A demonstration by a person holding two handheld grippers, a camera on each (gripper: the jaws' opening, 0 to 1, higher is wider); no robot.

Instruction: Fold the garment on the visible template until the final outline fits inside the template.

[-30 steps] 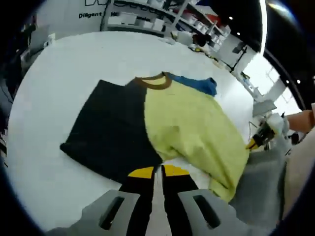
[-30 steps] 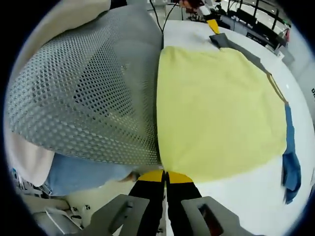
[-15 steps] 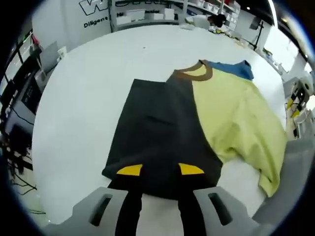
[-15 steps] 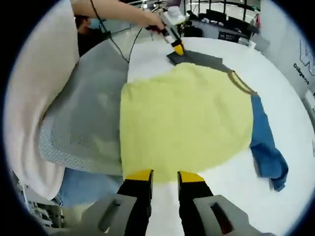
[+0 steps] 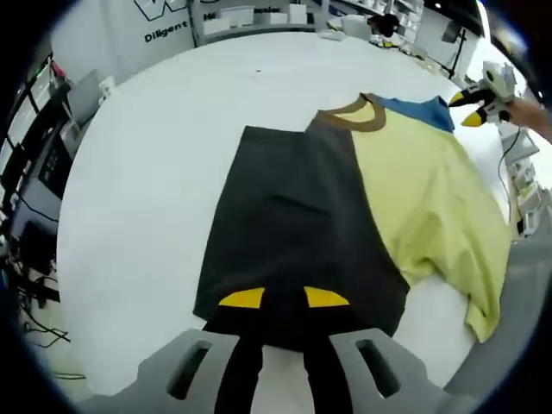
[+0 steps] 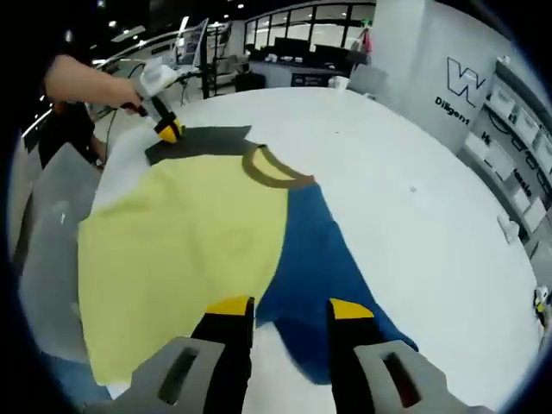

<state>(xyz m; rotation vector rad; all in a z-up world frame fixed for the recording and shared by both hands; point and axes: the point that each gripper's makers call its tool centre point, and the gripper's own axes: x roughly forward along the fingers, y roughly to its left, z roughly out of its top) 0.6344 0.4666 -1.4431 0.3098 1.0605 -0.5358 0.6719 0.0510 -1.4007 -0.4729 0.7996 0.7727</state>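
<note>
Since the last frames both cameras have swung; our right gripper (image 6: 280,308) now hangs over the blue sleeve (image 6: 323,276), jaws spread. Left gripper (image 5: 284,298), jaws spread, hovers over the dark template (image 5: 293,224). Garment (image 5: 431,203) overhangs; we should pinch the sleeve's edge and fold inward.

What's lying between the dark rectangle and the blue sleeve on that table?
The yellow body of the shirt, with its brown collar at the top, spans from the dark template to the blue sleeve. Both gripper views show it.
</note>
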